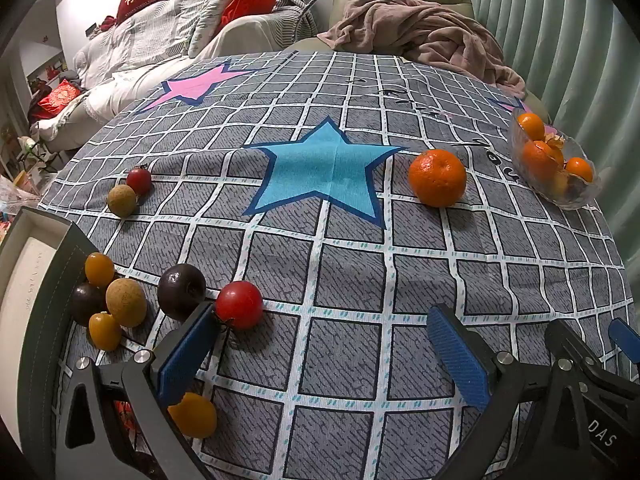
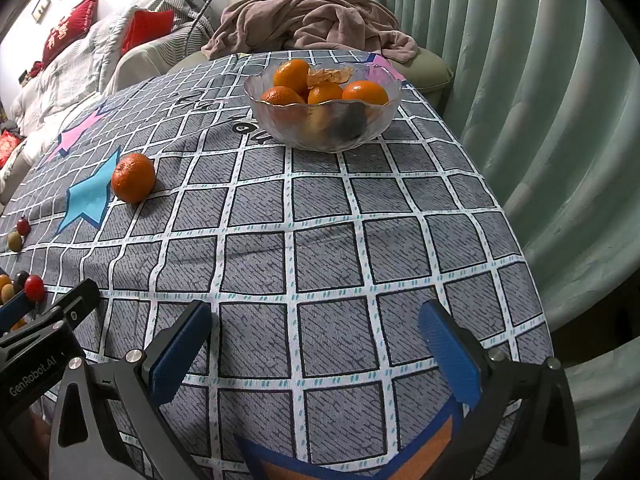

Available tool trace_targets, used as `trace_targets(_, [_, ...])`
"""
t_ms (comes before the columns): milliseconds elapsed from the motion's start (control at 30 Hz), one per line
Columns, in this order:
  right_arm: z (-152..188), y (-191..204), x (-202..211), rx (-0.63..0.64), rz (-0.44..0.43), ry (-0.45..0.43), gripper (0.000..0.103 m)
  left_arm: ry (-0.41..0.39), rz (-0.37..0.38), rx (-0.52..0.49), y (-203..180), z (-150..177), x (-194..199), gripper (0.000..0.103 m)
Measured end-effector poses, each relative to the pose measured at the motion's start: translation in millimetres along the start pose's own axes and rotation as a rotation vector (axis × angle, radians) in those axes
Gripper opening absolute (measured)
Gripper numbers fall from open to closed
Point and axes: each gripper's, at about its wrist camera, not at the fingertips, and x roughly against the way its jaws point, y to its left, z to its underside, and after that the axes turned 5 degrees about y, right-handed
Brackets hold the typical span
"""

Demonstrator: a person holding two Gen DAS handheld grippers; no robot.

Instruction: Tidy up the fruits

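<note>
A glass bowl (image 2: 322, 136) holds several oranges (image 2: 365, 92) at the far right of the table; it also shows in the left wrist view (image 1: 560, 196). One loose orange (image 1: 437, 177) lies by the blue star, and shows in the right wrist view too (image 2: 133, 177). Small fruits lie at the left: a red tomato (image 1: 239, 304), a dark plum (image 1: 181, 296), a brown longan (image 1: 125, 302) and yellow tomatoes (image 1: 99, 268). My left gripper (image 1: 320, 354) is open and empty, its left finger beside the red tomato. My right gripper (image 2: 316, 350) is open and empty over bare cloth.
A grey tray (image 1: 44, 280) stands at the left edge. Another red tomato (image 1: 139, 181) and longan (image 1: 121, 200) lie further back. A yellow fruit (image 1: 194, 416) lies under my left finger. A blanket-draped armchair (image 2: 312, 24) and curtain (image 2: 520, 120) stand behind the table.
</note>
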Motion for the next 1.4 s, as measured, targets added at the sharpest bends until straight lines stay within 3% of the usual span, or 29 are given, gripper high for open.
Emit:
trace_targets(333, [0,0,1,0.002,-0.003,0.006,0.103,0.0,-0.001,-0.001,0,0,0,0.103])
trace_targets(467, [5,4,4,-0.002,-0.005,0.046,0.103,0.002,0.009,-0.022,1,2,1,0.103])
trace_targets(733, [25,5,32,-0.003,-0.118,0.078,0.103,0.001,0.043,-0.095,11,22,33,0.103])
trace_targets(867, [35,27,50,0.058,-0.147,0.064,0.103,0.015,0.035,-0.117,34,39,59,0.103])
trace_targets(1133, [58,61,80,0.113,-0.248,0.087,0.103,0.091,0.022,-0.065,85,65,81,0.103])
trace_targets(1400, [76,84,103,0.164,-0.264,0.088,0.103,0.1,-0.015,-0.07,112,88,99,0.103])
